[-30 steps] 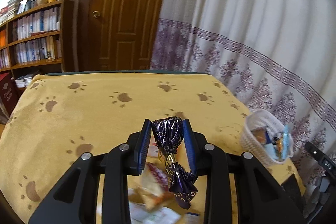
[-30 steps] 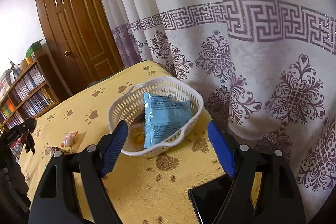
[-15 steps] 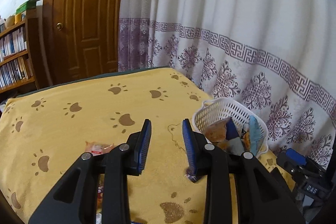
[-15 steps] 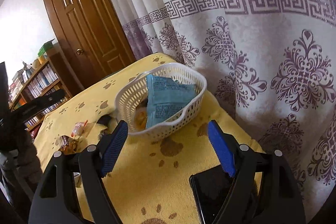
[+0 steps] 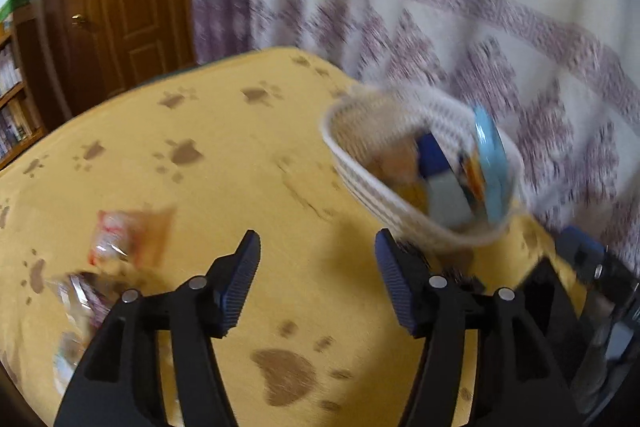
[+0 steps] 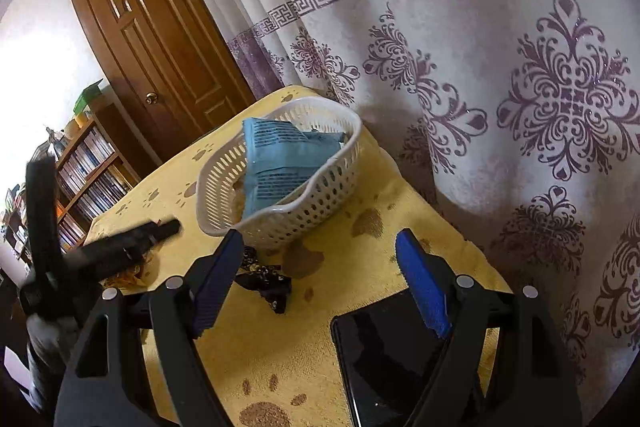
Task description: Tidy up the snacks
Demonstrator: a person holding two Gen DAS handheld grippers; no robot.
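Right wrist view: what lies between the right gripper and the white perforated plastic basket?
A dark purple foil-wrapped candy on the yellow paw-print cloth, outside the basket; right wrist view shows it.

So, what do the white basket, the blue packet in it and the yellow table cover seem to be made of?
The white basket looks like moulded plastic: glossy wavy rim, walls pierced with regular holes. The blue packet seems thin matte plastic film, creased, with small print. The yellow table cover looks like soft fabric, perhaps towelling: dull, fuzzy surface with brown paw prints.
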